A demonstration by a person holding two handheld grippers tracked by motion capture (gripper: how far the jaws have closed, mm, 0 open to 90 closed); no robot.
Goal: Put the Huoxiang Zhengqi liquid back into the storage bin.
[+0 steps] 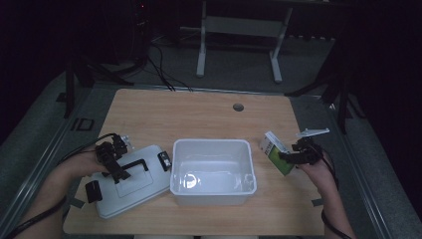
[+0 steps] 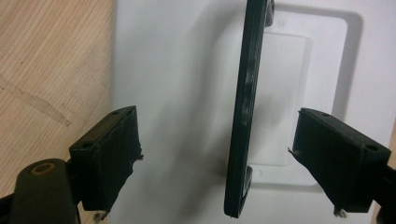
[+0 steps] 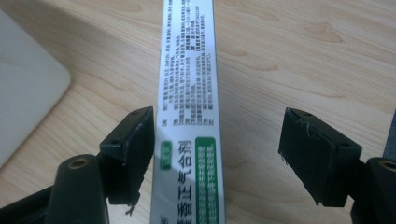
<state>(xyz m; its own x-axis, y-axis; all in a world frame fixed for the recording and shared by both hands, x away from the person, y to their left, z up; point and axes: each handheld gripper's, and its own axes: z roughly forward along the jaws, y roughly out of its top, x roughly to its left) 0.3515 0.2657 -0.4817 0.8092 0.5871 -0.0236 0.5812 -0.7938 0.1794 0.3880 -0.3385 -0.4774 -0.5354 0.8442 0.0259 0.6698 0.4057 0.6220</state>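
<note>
**Box lying lengthwise between your right jaws, handle standing between your left ones**

On your left, you are holding the left gripper (image 1: pixel 115 158) over the grey lid (image 1: pixel 130 185) that is lying flat on the table (image 1: pixel 209 112), just left of the white bin (image 1: pixel 213 172). In the left gripper view the lid's black handle (image 2: pixel 243 112) is running away from you, its long axis in line with the jaws, and it is sitting nearer the right-hand jaw than the other one. The jaws are standing apart, clear of the handle on both sides, so nothing is gripped there.

In the middle, the bin is sitting open and empty, touching the lid's edge at its left wall.

On your right, you are bringing the right gripper (image 1: pixel 294 154) onto the green-and-white box (image 1: pixel 275 152), which is lying on the table just right of the bin and well within reach of this hand alone. In the right gripper view the box (image 3: pixel 189 116) is stretching straight ahead from between the jaws, printed narrow face up, hugging the left-hand jaw and leaving a wide gap to the other one. The jaws are standing apart; I cannot tell whether the near pad is already touching the box, but it is not clamped.

The coming squeeze, as I judge it, is turning on that offset: you are needing to centre the box before closing, or it will be slid sideways across the wood.
</note>
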